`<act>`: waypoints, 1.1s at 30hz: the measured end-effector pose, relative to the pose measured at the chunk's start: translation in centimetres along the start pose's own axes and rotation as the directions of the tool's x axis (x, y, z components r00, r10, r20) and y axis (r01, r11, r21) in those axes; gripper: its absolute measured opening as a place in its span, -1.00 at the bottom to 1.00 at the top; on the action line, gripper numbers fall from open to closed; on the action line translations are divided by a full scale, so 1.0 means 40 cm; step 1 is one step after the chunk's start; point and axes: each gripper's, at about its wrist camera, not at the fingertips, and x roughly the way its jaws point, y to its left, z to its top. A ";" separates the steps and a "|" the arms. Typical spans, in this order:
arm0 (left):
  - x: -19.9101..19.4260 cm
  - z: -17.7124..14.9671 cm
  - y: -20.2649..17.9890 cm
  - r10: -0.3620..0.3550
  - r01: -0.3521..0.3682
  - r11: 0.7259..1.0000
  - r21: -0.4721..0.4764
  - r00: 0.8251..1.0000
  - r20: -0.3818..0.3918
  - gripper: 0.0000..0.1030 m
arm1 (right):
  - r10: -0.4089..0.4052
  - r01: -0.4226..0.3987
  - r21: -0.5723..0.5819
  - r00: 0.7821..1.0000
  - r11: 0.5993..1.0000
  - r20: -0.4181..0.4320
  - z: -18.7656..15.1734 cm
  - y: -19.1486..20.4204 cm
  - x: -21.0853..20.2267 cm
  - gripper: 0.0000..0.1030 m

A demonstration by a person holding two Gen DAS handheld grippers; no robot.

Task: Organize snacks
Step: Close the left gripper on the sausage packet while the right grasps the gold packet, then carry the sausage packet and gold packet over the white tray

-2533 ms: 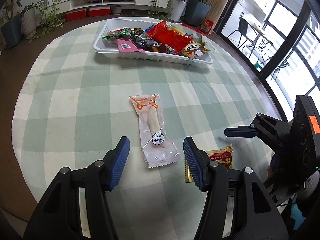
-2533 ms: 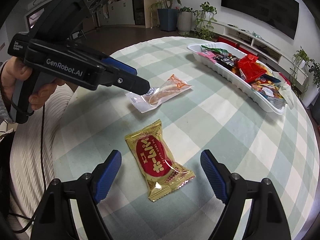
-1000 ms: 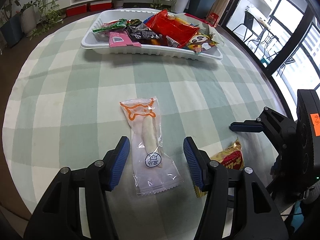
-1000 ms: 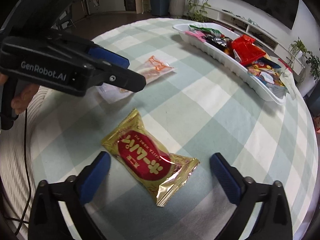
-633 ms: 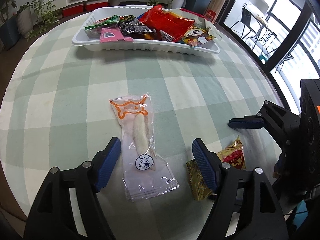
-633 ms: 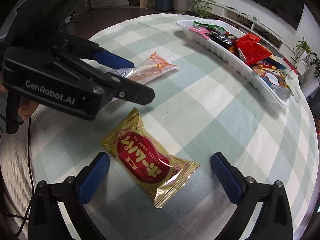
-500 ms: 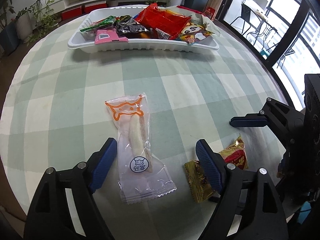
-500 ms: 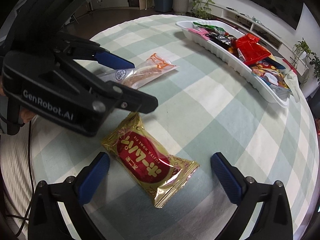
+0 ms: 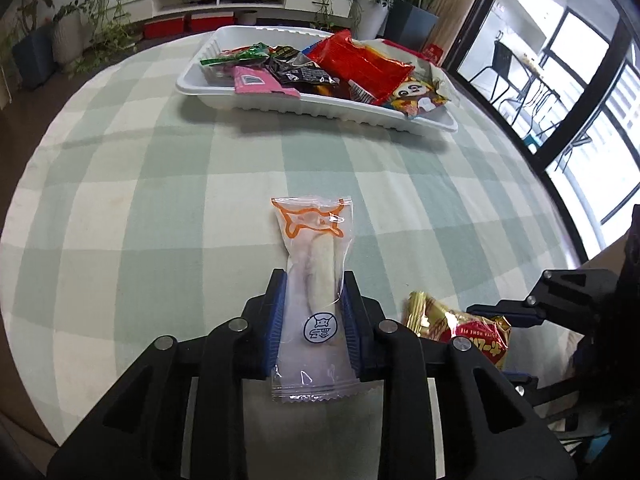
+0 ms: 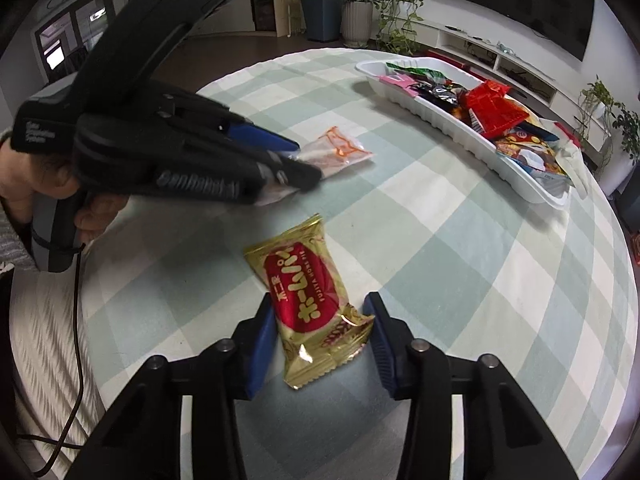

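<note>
My left gripper (image 9: 314, 312) is shut on a clear snack packet with an orange cat print (image 9: 316, 264); its blue pads press both sides of the packet. The packet also shows in the right wrist view (image 10: 340, 150), held by the left gripper (image 10: 298, 164). My right gripper (image 10: 320, 328) has closed onto a gold and red pie snack (image 10: 304, 292), its pads touching the wrapper's sides; the snack also shows in the left wrist view (image 9: 460, 328). A white tray (image 9: 280, 102) full of several snack packs stands at the far side of the table.
The round table has a green and white checked cloth (image 9: 140, 200). The tray also shows in the right wrist view (image 10: 452, 120) at the far right. Potted plants and a low TV shelf stand beyond the table. A person's hand (image 10: 48, 184) holds the left gripper.
Both grippers have closed from wide open: the left onto the clear cat packet, the right onto the gold pie snack. Both have moved forward over their snacks.
</note>
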 end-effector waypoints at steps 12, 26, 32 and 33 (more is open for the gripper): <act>-0.049 -0.032 0.017 -0.032 0.033 0.999 -0.022 0.999 0.027 -0.56 | 0.131 -0.138 0.245 0.990 0.960 0.045 -0.039 -0.089 -0.032 -0.27; -0.135 0.017 0.032 -0.043 0.048 0.998 -0.047 0.994 0.097 -0.56 | 0.155 -0.210 0.391 0.973 0.896 0.169 -0.014 -0.190 -0.103 -0.27; -0.153 0.055 0.028 -0.047 0.052 0.998 -0.046 0.992 0.118 -0.56 | 0.142 -0.234 0.434 0.962 0.870 0.233 0.019 -0.239 -0.145 -0.27; -0.156 0.064 0.029 -0.044 0.050 0.998 -0.047 0.991 0.124 -0.55 | 0.138 -0.235 0.439 0.960 0.867 0.242 0.025 -0.246 -0.152 -0.27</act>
